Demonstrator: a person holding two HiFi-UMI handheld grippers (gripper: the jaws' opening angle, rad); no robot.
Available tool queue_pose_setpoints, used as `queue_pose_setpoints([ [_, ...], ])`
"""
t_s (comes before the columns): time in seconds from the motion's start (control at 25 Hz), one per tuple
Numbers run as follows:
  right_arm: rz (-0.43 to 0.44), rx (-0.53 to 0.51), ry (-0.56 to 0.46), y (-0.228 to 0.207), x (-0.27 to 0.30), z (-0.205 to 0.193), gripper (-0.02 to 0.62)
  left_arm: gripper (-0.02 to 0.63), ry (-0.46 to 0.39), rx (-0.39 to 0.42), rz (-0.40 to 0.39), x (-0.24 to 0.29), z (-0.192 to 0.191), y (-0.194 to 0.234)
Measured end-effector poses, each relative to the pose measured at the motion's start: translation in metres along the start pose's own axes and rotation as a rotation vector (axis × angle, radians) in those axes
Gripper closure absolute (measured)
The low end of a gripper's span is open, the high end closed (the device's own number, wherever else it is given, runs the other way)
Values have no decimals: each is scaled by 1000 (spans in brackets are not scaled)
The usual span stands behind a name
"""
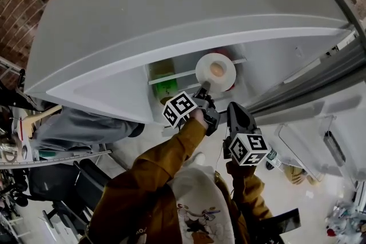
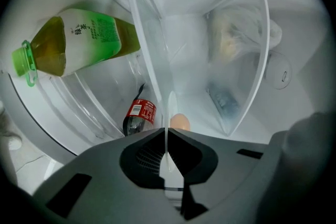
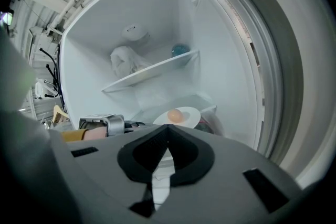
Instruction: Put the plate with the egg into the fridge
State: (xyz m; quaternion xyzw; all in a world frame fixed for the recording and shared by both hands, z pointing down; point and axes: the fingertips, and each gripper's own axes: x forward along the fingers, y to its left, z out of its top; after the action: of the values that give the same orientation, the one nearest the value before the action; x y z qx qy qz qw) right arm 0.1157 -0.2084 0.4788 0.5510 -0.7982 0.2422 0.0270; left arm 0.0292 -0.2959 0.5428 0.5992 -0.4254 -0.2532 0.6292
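- A clear plastic bottle of yellow-green drink (image 2: 79, 47), green-capped and lying on its side, wears a green-and-white label. Its dark Chinese-style characters cannot be read for sure.
- Below it, behind clear plastic, lies a dark bottle with a red label (image 2: 139, 115). The white print panel on the label is too small to read.
- The left marker cube (image 1: 179, 108) and the right marker cube (image 1: 249, 148) show bold black-and-white squares and no lettering.
- The left gripper (image 2: 167, 136) has its dark matte fingers pinched on the near rim of the round white plate (image 2: 170, 105). Its own view shows the plate edge-on, as a thin sliver.
- The right gripper (image 3: 168, 131) has its fingers pressed against each other with nothing between them. It hangs just outside the fridge opening and touches nothing.
- The plate is smooth and glossy, with a smooth tan egg (image 3: 175, 115) near its middle.
- It is held inside the open white fridge (image 3: 157, 2), below a thin white shelf (image 3: 152, 71). Whether it rests on anything cannot be told.
- On that shelf sit a crumpled white plastic bag (image 3: 126, 60) and a small rounded blue thing (image 3: 180, 50).
- The fridge walls are smooth white plastic, and the clear bins (image 2: 152, 50) are hard plastic with curved edges.
- The person's mustard-brown fabric sleeve (image 1: 166, 163) reaches up to the left gripper.
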Motion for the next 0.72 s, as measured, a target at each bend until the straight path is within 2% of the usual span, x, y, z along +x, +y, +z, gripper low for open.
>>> queue_pose_setpoints([
  [0.72, 18, 8, -13, -7, 3, 9, 591, 592, -40, -75, 34, 25, 3, 0],
])
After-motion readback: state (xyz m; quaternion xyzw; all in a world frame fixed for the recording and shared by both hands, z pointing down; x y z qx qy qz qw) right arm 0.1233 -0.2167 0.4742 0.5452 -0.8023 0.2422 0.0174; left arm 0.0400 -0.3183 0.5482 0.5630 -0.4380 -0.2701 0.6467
